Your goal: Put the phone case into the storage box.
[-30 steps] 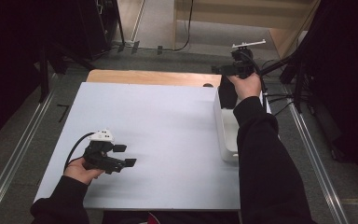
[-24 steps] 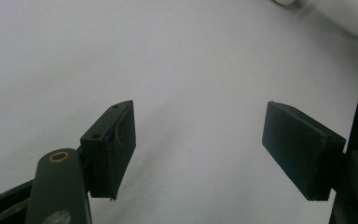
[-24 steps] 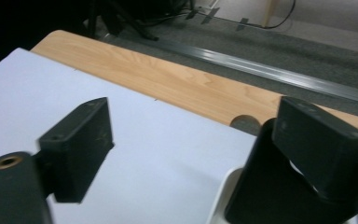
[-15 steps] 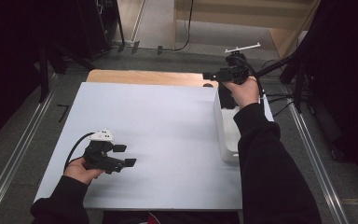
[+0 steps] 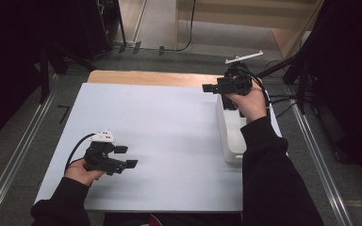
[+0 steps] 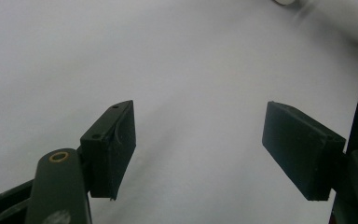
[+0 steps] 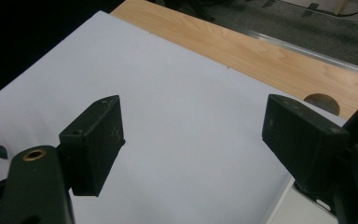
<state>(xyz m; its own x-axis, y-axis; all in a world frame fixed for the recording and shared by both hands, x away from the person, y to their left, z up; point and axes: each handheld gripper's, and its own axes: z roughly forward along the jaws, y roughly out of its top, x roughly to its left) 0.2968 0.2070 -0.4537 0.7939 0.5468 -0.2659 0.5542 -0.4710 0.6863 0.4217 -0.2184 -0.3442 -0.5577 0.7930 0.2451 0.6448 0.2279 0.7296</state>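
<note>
Your right gripper [image 5: 217, 88] now lifted higher above white tray [image 5: 231, 141] at bench [image 5: 169, 141] right edge, jaws spread, empty. Left gripper [image 5: 125, 157] unmoved, jaws apart, empty. No task object seen; likely pause between steps.

White tray [image 5: 230, 141] partly hidden by right sleeve [image 5: 268, 160]

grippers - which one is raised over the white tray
The right gripper, held above the white tray; the left gripper sits low over the white sheet.

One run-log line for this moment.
left hand-held gripper: open, empty | right hand-held gripper: open, empty, above white tray | white sheet: bare
</note>
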